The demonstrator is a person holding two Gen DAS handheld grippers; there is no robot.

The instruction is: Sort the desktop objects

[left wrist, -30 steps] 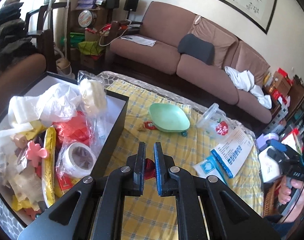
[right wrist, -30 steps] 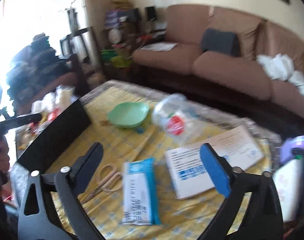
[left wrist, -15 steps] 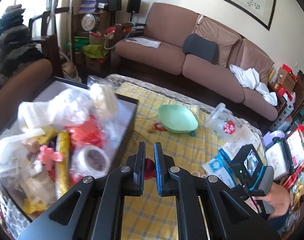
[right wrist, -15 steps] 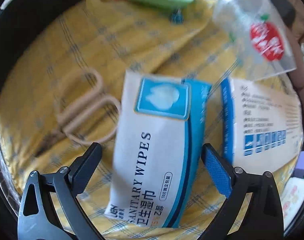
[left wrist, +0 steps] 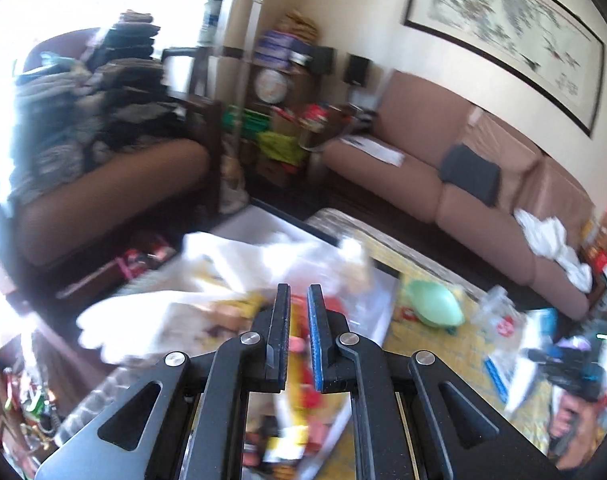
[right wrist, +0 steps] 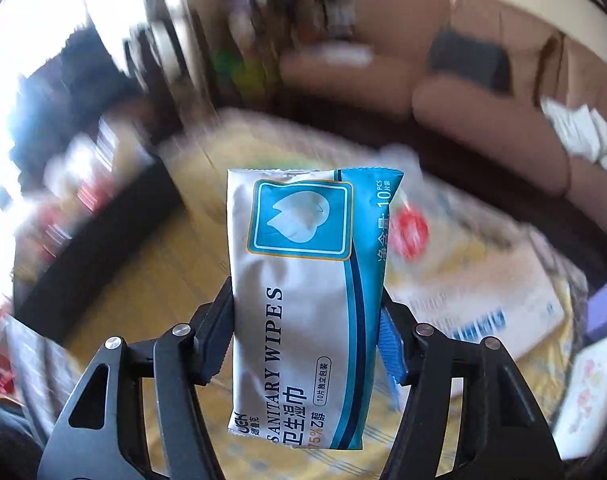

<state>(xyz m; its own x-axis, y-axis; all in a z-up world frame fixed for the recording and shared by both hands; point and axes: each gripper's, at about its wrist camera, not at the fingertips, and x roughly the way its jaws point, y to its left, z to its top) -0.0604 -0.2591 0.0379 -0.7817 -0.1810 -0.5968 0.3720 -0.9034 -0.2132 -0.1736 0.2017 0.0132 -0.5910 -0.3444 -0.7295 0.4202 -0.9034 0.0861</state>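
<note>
Right gripper (right wrist: 307, 320): fingers just closed in, now clamped on both long edges of sanitary wipes pack (right wrist: 303, 292); pack lifted clear of yellow checked tabletop (right wrist: 175, 252), printed face toward camera. Background blurred: black box (right wrist: 99, 236) at left, white booklet (right wrist: 483, 300) and clear cup with red label (right wrist: 411, 228) behind pack. Left gripper (left wrist: 299, 340): fingers nearly together, nothing between them, above black box (left wrist: 383, 304) heaped with plastic bags and packets. Green dish (left wrist: 435, 304) on tabletop right of box.
</note>
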